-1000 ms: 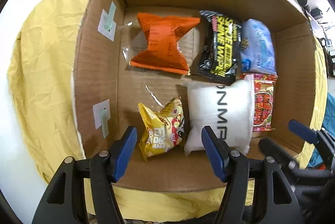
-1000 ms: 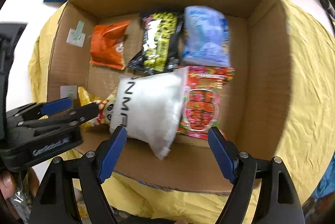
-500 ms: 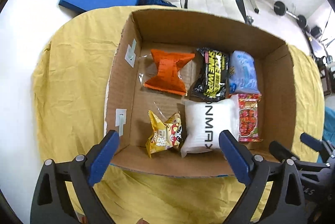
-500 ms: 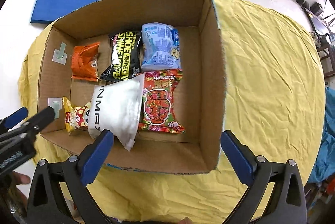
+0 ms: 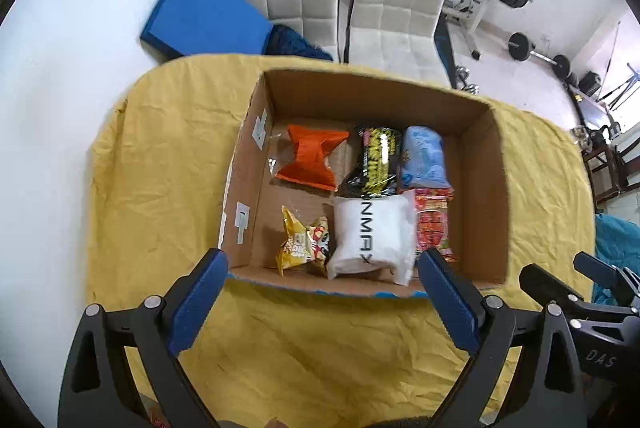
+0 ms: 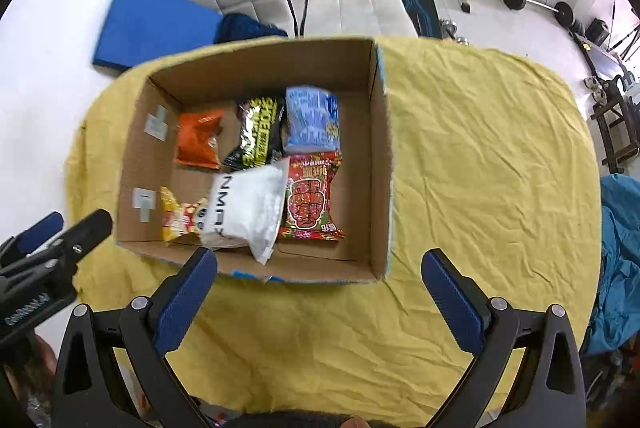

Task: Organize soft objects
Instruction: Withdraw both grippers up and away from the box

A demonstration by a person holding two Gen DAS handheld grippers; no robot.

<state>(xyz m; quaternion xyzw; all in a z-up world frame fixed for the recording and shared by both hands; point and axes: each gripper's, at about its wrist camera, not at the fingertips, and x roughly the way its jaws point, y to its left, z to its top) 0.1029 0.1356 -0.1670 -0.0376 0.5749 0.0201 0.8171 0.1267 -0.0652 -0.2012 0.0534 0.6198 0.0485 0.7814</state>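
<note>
I see a white floor, two quilted cream chairs (image 5: 344, 0) at top centre, a blue mat (image 5: 200, 14) upper left, barbell weights (image 5: 536, 54) upper right, yellow cloth (image 6: 480, 148) over the surface

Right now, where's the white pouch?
In both wrist views the white pouch lies in the cardboard box, near row, between the yellow snack bag and red packet.

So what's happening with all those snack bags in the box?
A person holds a two-finger tool in each hand, tidying soft packs into a cardboard box on a yellow cloth. Six packs lie inside, among them a white pouch and an orange bag. The left tool and right tool are both open, holding nothing, above the near edge.
</note>
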